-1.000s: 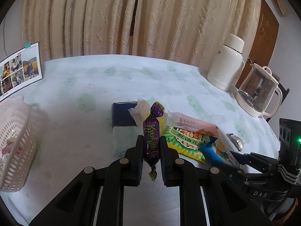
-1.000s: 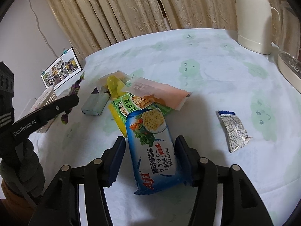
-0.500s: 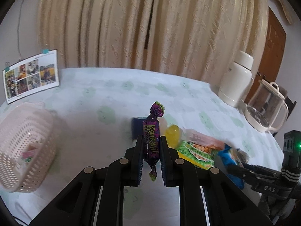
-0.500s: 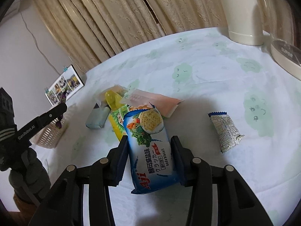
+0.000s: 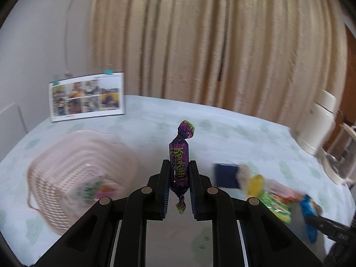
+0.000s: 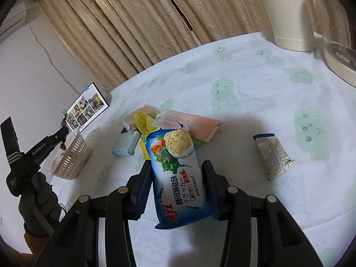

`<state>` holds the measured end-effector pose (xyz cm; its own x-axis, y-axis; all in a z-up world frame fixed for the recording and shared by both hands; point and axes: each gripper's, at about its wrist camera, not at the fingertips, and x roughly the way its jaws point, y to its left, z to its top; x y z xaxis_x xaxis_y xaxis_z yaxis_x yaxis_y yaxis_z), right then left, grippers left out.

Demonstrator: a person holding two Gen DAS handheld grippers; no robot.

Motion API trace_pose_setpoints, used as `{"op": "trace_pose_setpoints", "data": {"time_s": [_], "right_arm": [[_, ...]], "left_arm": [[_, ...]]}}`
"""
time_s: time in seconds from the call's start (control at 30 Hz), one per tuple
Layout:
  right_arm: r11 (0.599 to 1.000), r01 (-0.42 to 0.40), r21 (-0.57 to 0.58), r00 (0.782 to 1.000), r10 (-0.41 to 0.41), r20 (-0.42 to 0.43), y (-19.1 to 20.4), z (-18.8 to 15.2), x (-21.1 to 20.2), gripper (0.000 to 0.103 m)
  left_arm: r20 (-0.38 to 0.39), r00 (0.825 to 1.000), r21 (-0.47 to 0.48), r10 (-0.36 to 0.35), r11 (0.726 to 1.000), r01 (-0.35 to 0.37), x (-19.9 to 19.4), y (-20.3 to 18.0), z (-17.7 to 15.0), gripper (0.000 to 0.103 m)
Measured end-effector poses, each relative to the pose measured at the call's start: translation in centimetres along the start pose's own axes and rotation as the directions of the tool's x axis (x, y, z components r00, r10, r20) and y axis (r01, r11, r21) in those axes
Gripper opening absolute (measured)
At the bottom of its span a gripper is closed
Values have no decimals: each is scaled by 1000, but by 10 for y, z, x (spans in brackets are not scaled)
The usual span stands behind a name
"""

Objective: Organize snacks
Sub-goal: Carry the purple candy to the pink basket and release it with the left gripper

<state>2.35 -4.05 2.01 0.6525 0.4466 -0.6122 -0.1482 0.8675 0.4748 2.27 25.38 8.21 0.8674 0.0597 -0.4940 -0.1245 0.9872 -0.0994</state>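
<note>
My left gripper point(image 5: 178, 178) is shut on a purple wrapped candy point(image 5: 179, 155), held upright above the table, just right of a pink lattice basket point(image 5: 66, 173) that holds a few snacks. In the right wrist view the left gripper point(image 6: 63, 133) hangs over that basket point(image 6: 71, 155). My right gripper point(image 6: 176, 178) is shut on a blue soda biscuit pack point(image 6: 178, 166), lifted off the table. Behind the pack lie a pink packet point(image 6: 191, 120), a yellow jelly cup point(image 6: 142, 120), a green packet edge point(image 6: 198, 142) and a pale blue pack point(image 6: 124, 144).
A silver-patterned small packet point(image 6: 273, 153) lies alone to the right. A white thermos jug point(image 6: 287, 15) and a glass kettle point(image 6: 340, 55) stand at the far right. A photo card point(image 5: 86, 98) leans at the back left. Curtains hang behind the round table.
My left gripper has swung left with the candy, from over the snack pile to beside the basket. My right gripper has closed on the blue biscuit pack and raised it.
</note>
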Motion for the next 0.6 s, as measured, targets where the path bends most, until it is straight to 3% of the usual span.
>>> {"op": "trace_pose_setpoints", "data": {"time_s": [0.4,0.47,0.53,0.6], "right_arm": [[1000,-2,2,1000,2,10,-2,0,0,42],[1000,-1,3,1000,1,13,-2,0,-1,42],[1000,0,3,1000,0,17,-2,1,-1,42],[1000,1,1,1000,-1,21,-1,0,-2,42]], "left_arm": [[45,976,-105,215,972,-209,-7,63,5,18],[33,969,-138,243,962,-237,-6,73,4,29],[21,966,-188,259,949,-251,-5,87,2,68],[38,961,-231,273,938,-257,-8,98,2,73]]}}
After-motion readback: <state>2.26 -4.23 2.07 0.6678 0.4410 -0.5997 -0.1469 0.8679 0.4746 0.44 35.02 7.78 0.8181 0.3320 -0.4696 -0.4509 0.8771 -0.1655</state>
